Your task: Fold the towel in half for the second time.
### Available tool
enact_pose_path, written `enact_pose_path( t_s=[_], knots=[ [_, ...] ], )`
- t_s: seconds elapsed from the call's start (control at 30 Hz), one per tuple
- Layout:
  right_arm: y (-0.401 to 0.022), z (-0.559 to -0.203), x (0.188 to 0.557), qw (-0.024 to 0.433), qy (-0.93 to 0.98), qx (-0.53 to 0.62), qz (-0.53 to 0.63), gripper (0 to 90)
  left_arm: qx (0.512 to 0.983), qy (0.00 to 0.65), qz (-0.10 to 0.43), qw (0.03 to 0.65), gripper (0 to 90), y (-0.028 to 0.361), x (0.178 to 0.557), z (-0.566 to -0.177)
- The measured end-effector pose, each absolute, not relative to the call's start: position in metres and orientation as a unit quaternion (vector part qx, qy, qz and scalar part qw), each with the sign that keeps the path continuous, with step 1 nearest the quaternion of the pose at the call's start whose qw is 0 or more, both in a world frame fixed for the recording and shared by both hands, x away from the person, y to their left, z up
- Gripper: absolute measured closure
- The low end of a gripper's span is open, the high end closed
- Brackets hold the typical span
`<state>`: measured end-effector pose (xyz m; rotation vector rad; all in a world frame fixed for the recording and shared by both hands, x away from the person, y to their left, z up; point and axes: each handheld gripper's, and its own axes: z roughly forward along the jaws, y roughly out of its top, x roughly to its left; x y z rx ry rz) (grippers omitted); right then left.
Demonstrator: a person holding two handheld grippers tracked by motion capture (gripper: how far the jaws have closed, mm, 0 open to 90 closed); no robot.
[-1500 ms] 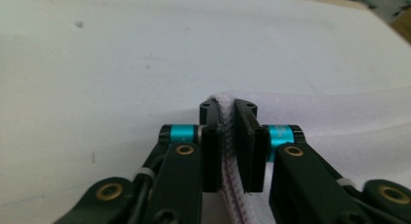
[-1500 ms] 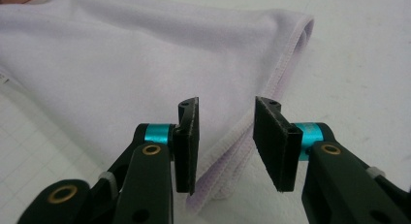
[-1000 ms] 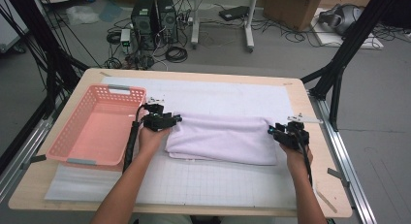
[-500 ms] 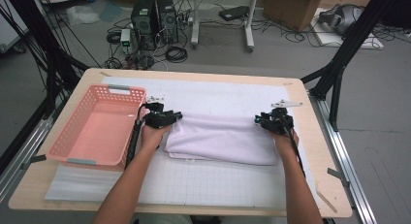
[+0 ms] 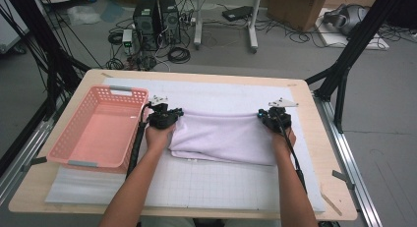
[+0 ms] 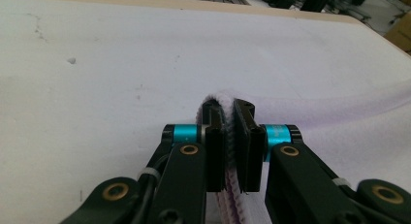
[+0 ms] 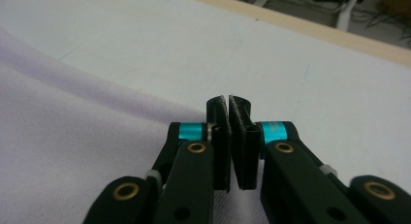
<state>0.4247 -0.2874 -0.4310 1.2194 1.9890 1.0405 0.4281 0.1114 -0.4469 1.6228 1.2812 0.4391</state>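
Open desk ahead and behind, basket walling the left

The pink basket (image 5: 98,128) stands just beside the left gripper (image 5: 164,116), blocking passage leftward; the folded lilac cloth (image 5: 223,138) spans the whole gap between it and the right gripper (image 5: 275,118). Beyond both, bare white mat (image 5: 221,97) runs to the desk (image 5: 196,75) far edge. The near mat lies open between the person's forearms, and a free strip runs right of the right gripper.
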Motion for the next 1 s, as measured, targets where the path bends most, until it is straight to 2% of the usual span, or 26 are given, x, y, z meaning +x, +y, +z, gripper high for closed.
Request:
enact_pose_path(
  t_s=[0.07,0.1,0.2,0.43,0.7,1.0],
  knots=[
    [-0.288,-0.433,0.426,0.298,0.738,0.474,0.376,67.7,0.657,0.558,0.173,0.476,60.7,0.115,0.43,-0.448],
    [-0.291,-0.432,0.427,0.293,0.733,0.486,0.375,64.0,0.655,0.566,0.161,0.475,53.1,0.119,0.431,-0.449],
    [-0.302,-0.427,0.423,0.29,0.726,0.499,0.375,61.7,0.668,0.561,0.148,0.465,48.4,0.125,0.428,-0.445],
    [-0.315,-0.414,0.407,0.248,0.742,0.493,0.381,56.4,0.712,0.506,0.145,0.465,46.5,0.123,0.408,-0.434],
    [-0.315,-0.406,0.369,0.25,0.754,0.461,0.396,57.7,0.743,0.465,0.136,0.462,45.0,0.117,0.388,-0.424],
    [-0.331,-0.425,0.314,0.222,0.757,0.459,0.408,60.9,0.748,0.441,0.135,0.477,44.4,0.115,0.363,-0.422]
  ],
)
